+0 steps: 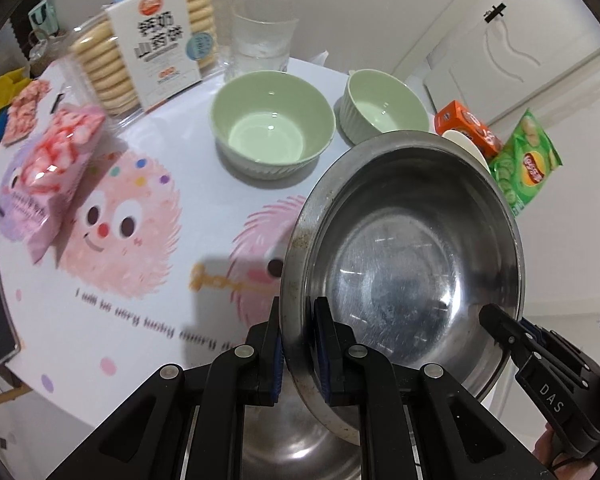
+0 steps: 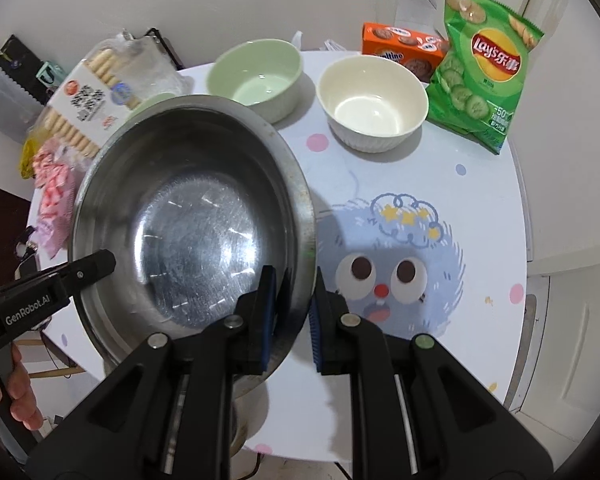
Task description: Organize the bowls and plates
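Left wrist view shows the left gripper [image 1: 299,344] pinching the near rim of a stainless steel bowl [image 1: 404,264], one blue pad inside the wall and one outside, while the right gripper [image 1: 496,320] bites the same rim at the far right side. Right wrist view gives the mirror of it: the right gripper [image 2: 294,312] pinching the steel bowl's [image 2: 188,216] rim on its right side, the left gripper [image 2: 96,266] gripping the opposite edge, with a hand [image 2: 16,384] wrapped round its handle. The bowl is held tilted, clear of the round table [image 2: 480,208] with its cartoon-printed cloth, over the near part of it. Toward the far edge stand two pale green ribbed bowls [image 1: 272,120] [image 1: 384,104] side by side and apart, and a cream bowl [image 2: 372,100] sits to their right, near the table's far right edge. Behind the cream bowl are an orange biscuit box [image 2: 404,50] and a green Lay's crisp bag [image 2: 480,76] (cucumber slices on the pack). At the far left edge lie a tray of finger biscuits [image 1: 148,52], a clear plastic cup [image 1: 262,40] and a pink snack packet [image 1: 56,172].
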